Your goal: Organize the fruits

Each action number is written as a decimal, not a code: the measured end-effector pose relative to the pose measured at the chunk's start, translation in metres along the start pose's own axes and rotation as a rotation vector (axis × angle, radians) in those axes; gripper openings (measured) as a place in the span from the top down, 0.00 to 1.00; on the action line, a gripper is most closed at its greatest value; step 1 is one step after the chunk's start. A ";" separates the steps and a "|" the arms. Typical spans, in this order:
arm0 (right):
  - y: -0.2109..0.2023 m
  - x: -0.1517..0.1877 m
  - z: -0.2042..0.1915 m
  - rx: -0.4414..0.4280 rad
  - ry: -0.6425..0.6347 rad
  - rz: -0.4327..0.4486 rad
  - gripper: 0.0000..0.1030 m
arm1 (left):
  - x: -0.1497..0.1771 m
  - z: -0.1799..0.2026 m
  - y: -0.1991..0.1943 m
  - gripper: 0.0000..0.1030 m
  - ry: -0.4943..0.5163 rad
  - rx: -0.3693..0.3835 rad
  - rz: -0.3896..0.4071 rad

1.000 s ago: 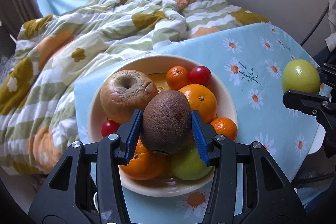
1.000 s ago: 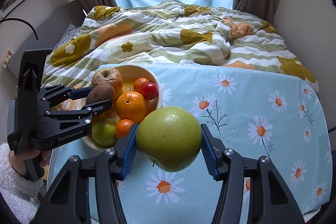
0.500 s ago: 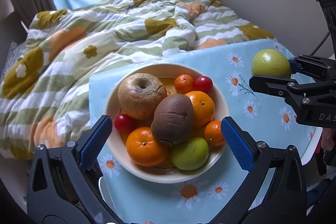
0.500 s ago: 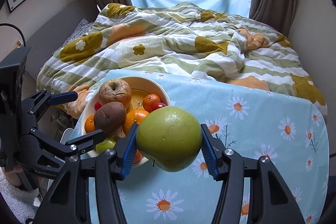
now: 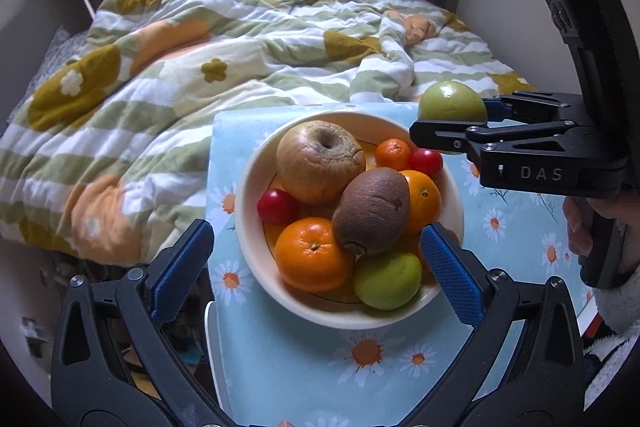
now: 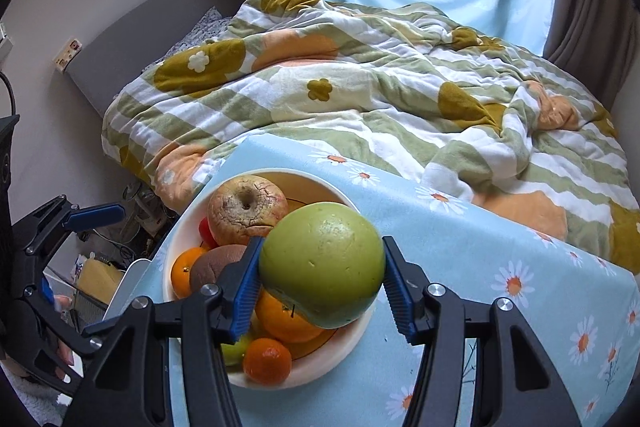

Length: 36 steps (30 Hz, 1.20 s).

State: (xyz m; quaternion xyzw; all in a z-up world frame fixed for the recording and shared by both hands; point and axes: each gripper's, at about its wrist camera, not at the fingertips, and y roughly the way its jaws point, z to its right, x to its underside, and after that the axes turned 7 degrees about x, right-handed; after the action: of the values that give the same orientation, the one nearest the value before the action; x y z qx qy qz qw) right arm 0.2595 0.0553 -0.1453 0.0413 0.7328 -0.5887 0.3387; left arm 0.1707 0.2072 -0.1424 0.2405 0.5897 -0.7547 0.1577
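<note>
Right wrist view: I am gripping the pear [image 6: 322, 263] in the right claw [image 6: 320, 283], both blue pads pressing on its flanks at centre frame. The pear is sitting with its broad end up and its narrower end sagging toward the lower edge of the frame, so its long axis is running roughly top to bottom, across the line of the pads. The bowl [image 6: 348, 345] is lying directly behind and below the pear, spreading to the lower left of the frame. It is already crowded: the apple [image 6: 246, 209] at the back, the kiwi [image 6: 210, 267] and an orange [image 6: 286, 319] just under the pear.

Left wrist view: I am holding the left claw [image 5: 316, 267] wide open and empty, its pads straddling the near rim of the bowl [image 5: 248, 227] without touching any fruit. The kiwi [image 5: 372, 211] is lying on the pile at centre frame. The right claw [image 5: 452, 129] with the pear [image 5: 452, 103] is entering from the upper right, above the bowl's far right rim.

The right claw is the nearer one for this placement. I judge that the only free spot is the bare far side of the bowl, beyond the small mandarin [image 5: 393, 155] and the tomato [image 5: 426, 163]. The pile is rounded, so the pear may roll once released.
</note>
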 end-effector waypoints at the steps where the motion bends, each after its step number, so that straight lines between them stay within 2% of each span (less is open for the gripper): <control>1: 0.006 -0.002 -0.001 -0.008 -0.015 -0.007 0.50 | 0.000 -0.002 0.001 0.00 -0.012 -0.005 -0.001; 8: 0.034 -0.017 -0.001 -0.050 -0.078 -0.008 0.50 | 0.004 -0.009 0.004 0.00 -0.068 -0.034 -0.004; 14: 0.053 -0.025 0.005 -0.093 -0.081 -0.029 0.49 | 0.004 -0.006 0.013 0.00 -0.095 -0.034 -0.025; 15: 0.054 -0.026 0.007 -0.103 -0.077 -0.030 0.48 | 0.004 -0.006 0.013 0.00 -0.099 -0.033 -0.028; 19: 0.053 -0.028 0.010 -0.159 -0.064 -0.015 0.23 | 0.005 -0.004 0.014 0.00 -0.115 -0.026 -0.031; 23: 0.055 -0.027 0.008 -0.159 -0.062 -0.016 0.19 | 0.005 -0.003 0.014 0.00 -0.115 -0.028 -0.035; 25: 0.052 -0.026 0.008 -0.148 -0.060 -0.004 0.07 | 0.005 -0.002 0.013 0.00 -0.112 -0.028 -0.034; 30: 0.033 -0.023 0.012 -0.112 -0.034 0.019 0.07 | 0.004 0.000 0.003 0.00 -0.091 -0.026 -0.018; 36: -0.013 -0.012 0.012 -0.067 0.015 0.066 0.07 | 0.004 0.013 -0.026 0.00 -0.036 -0.019 0.024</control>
State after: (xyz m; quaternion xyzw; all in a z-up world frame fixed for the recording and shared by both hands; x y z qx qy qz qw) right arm 0.2682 0.0445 -0.1285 0.0584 0.7529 -0.5521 0.3534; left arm 0.1516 0.2012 -0.1208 0.2327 0.5908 -0.7513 0.1797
